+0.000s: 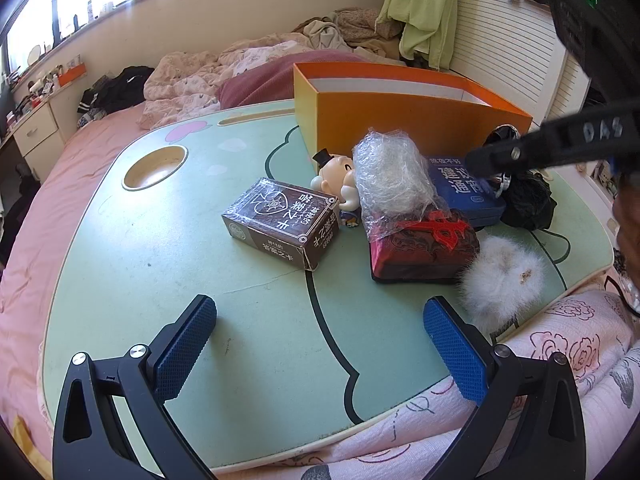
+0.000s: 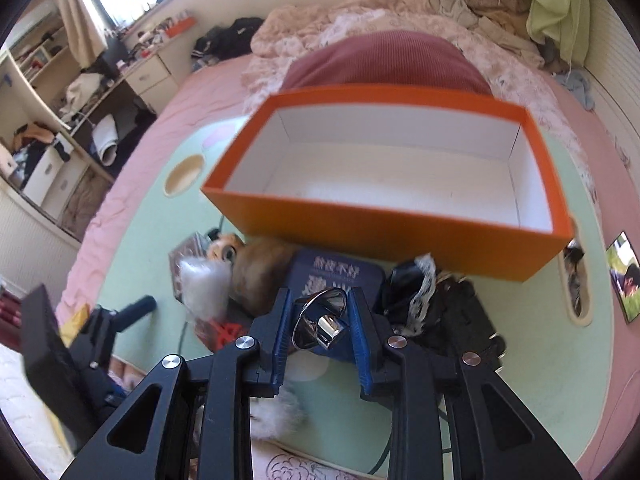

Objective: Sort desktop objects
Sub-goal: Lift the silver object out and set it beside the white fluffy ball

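An open orange box (image 2: 384, 216) with a white, empty inside stands at the back of the green lap table (image 1: 160, 264); it also shows in the left wrist view (image 1: 404, 120). My right gripper (image 2: 320, 300) is shut on a shiny round metal object (image 2: 320, 320), held above a blue box (image 2: 332, 276) just in front of the orange box. My left gripper (image 1: 320, 320) is open and empty over the table's near edge. Ahead of it lie a brown box (image 1: 284, 220), a small figurine (image 1: 340, 180), a plastic-wrapped bundle (image 1: 392, 176), a red box (image 1: 424, 248) and a white fluffy ball (image 1: 504, 280).
A black cloth pile (image 2: 452, 316) lies right of the blue box. The table has a round cup recess (image 1: 156, 168) at the back left. It stands on a pink bed (image 1: 48, 200) with rumpled quilts behind. A floral blanket (image 1: 560, 360) borders the near edge.
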Demonstrator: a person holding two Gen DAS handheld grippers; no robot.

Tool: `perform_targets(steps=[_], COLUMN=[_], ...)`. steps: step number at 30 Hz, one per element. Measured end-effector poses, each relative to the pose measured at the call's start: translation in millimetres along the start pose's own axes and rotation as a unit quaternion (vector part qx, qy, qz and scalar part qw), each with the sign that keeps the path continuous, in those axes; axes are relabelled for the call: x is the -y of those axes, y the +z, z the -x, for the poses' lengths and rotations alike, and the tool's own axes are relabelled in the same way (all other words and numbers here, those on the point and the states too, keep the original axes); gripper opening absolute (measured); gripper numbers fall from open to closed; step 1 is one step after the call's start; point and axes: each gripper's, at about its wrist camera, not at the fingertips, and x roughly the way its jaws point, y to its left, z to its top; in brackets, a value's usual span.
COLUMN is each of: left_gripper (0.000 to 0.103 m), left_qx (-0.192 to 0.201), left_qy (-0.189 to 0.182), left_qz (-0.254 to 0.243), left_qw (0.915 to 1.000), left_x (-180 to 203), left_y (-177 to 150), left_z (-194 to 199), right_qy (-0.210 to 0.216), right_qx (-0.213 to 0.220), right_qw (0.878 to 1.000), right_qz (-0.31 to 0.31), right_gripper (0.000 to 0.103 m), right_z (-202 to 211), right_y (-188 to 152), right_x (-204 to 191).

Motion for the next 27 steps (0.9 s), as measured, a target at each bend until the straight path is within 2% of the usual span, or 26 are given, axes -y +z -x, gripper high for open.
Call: perform_targets(steps=[2, 4, 9, 12, 14, 16, 20, 24, 25, 27], left_gripper=[0.103, 0.103, 0.103, 0.103, 0.103, 0.103, 0.103, 0.103, 0.103, 0.103], left_qx=[0.0, 0.0, 0.0, 0.0, 0.0, 0.0, 0.0, 0.0, 0.0, 0.001], left_qy=[0.0, 0.001, 0.002, 0.002, 0.003, 0.003, 0.004, 0.005, 0.007, 0.007], left_qz=[0.0, 0.001, 0.002, 0.003, 0.003, 0.004, 0.005, 0.006, 0.005, 0.005], left_qw=[1.0, 1.0, 1.0, 1.0, 1.0, 1.0, 1.0, 1.0, 1.0, 1.0], left_x=[0.3, -0.1, 0.0, -0.1, 0.2, -0.1, 0.4, 0.2, 0.7, 0.5], left_y=[0.5, -0.1, -0.2, 0.3, 0.0, -0.2, 0.2, -0.3, 0.1, -0.3], left_z=[-0.3, 0.0, 0.0, -0.2, 0.0, 0.1, -0.2, -0.2, -0.3, 1.0], right_qy=[0.002, 0.009, 0.043, 0.047, 0.031, -0.008, -0.055, -0.086, -0.11, -0.136], right_qx=[0.011, 0.018, 0.076, 0.099, 0.109, 0.115, 0.103, 0.069, 0.069, 0.057], right_qw=[1.0, 1.0, 0.996, 0.993, 0.992, 0.993, 0.993, 0.994, 0.991, 0.989], right_qz=[-0.004, -0.007, -0.033, -0.048, -0.046, -0.031, -0.01, -0.018, -0.012, 0.003], right_gripper=[0.029, 0.034, 0.051, 0.052, 0.052, 0.052, 0.058, 0.078, 0.082, 0.095], right_z=[-2.8, 1.0, 26.8, 38.2, 43.1, 47.7, 46.0, 29.3, 26.9, 23.2], right_y=[-3.9, -5.2, -14.9, -28.5, -38.5, -52.1, -75.4, -88.9, -88.3, -88.7], right_x=[2.1, 2.9, 14.9, 22.1, 22.7, 22.7, 25.3, 36.5, 35.0, 30.0])
